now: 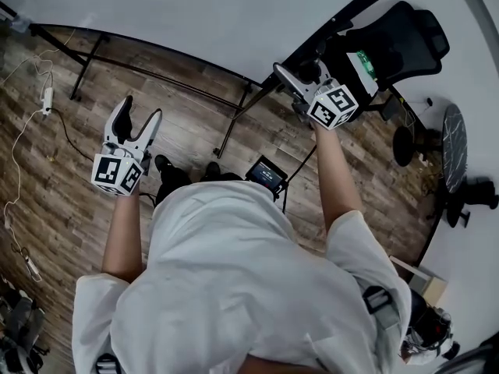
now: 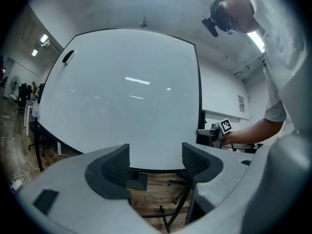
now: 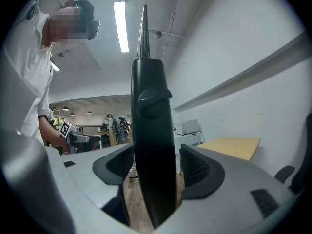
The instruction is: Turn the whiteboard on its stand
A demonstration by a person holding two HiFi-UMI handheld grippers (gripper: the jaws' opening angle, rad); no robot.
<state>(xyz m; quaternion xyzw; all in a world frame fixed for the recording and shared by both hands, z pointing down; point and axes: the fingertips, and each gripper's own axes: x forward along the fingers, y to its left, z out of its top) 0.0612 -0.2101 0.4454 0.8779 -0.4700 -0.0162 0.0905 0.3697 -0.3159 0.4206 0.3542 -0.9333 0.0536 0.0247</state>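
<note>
Whiteboard (image 2: 126, 91) stands on its stand (image 1: 234, 123) on the wood floor, directly ahead of the person, white face toward them. Its right side frame (image 3: 152, 130) runs upright.
Right gripper (image 3: 155, 165): jaws closed on that frame, one on each side.
Left gripper (image 2: 155, 157): jaws apart and empty, short of the board's lower edge.
</note>
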